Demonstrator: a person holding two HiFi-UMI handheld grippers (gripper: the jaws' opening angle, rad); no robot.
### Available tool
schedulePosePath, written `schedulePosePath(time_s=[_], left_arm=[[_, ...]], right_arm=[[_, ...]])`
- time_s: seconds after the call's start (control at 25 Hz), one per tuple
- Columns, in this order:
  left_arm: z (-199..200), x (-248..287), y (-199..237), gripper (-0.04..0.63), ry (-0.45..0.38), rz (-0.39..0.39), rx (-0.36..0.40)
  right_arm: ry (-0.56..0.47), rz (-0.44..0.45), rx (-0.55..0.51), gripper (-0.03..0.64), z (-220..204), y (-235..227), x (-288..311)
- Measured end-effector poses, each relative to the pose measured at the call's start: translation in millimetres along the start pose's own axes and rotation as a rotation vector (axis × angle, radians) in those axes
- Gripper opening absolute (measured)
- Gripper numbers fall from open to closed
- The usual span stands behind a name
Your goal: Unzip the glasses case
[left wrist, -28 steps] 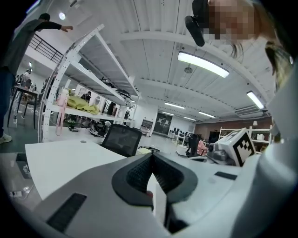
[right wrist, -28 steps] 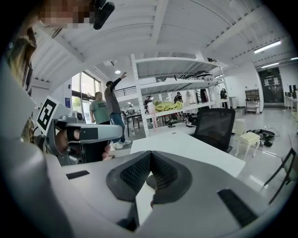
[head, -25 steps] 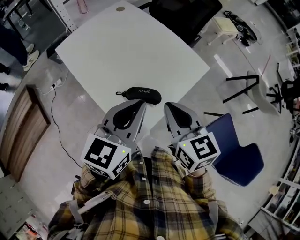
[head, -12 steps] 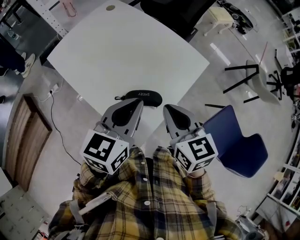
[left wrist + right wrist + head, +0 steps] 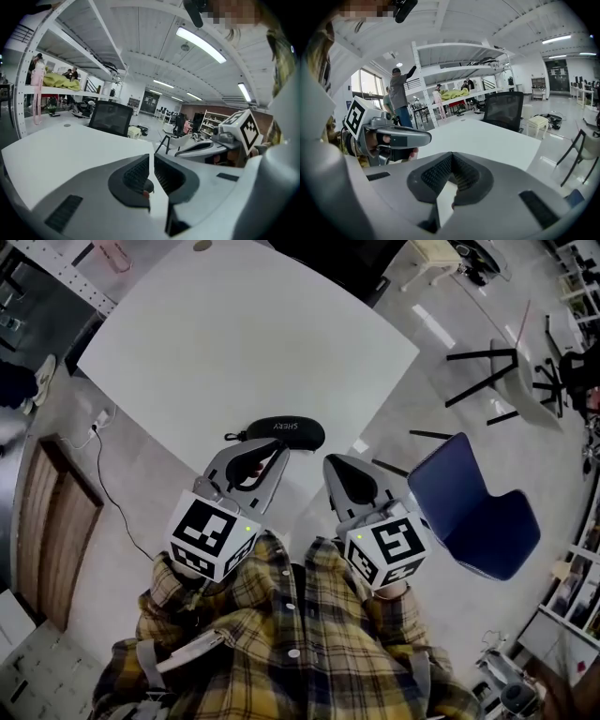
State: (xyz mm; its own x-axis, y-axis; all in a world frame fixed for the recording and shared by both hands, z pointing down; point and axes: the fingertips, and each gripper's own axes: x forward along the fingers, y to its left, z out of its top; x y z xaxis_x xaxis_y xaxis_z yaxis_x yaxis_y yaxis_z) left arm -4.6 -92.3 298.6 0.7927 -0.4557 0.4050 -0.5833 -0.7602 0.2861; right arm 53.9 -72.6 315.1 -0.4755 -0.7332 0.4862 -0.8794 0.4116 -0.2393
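We hold left gripper [image 5: 277, 452] closed and empty, black oval glasses case [image 5: 284, 431] just ahead of its tips, right gripper [image 5: 330, 463] closed too, white table [image 5: 234, 343] beyond both.

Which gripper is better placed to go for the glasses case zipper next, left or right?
Probably left: the left gripper sits just short of the glasses case, nearer its looped end; the right gripper is off past the other end.

Centre frame, my left gripper [image 5: 277, 452] covers the glasses case's [image 5: 289, 429] lower edge; its zipper is too small to tell.
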Motion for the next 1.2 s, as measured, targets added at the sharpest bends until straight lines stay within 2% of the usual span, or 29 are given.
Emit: schedulePosePath(time_s=[0.24, 0.48, 0.76, 1.0, 1.2], left_arm=[[-19, 18, 12, 0.042, 0.093, -0.091, 0.024], [-45, 41, 22, 0.086, 0.209, -0.157, 0.129], [-78, 70, 33, 0.189, 0.356, -0.220, 0.347], [-111, 88, 38, 0.238, 0.483, -0.271, 0.529], [-132, 100, 39, 0.261, 0.582, -0.326, 0.614]], right_arm=[[0.051, -0.008, 0.040, -0.002, -26, -8, 17], [0.094, -0.022, 0.088, -0.002, -55, -19, 29], [0.126, -0.027, 0.133, -0.002, -82, -29, 35], [0.161, -0.013, 0.164, -0.002, -105, -33, 37], [0.182, -0.005, 0.175, -0.002, -118, -38, 42]])
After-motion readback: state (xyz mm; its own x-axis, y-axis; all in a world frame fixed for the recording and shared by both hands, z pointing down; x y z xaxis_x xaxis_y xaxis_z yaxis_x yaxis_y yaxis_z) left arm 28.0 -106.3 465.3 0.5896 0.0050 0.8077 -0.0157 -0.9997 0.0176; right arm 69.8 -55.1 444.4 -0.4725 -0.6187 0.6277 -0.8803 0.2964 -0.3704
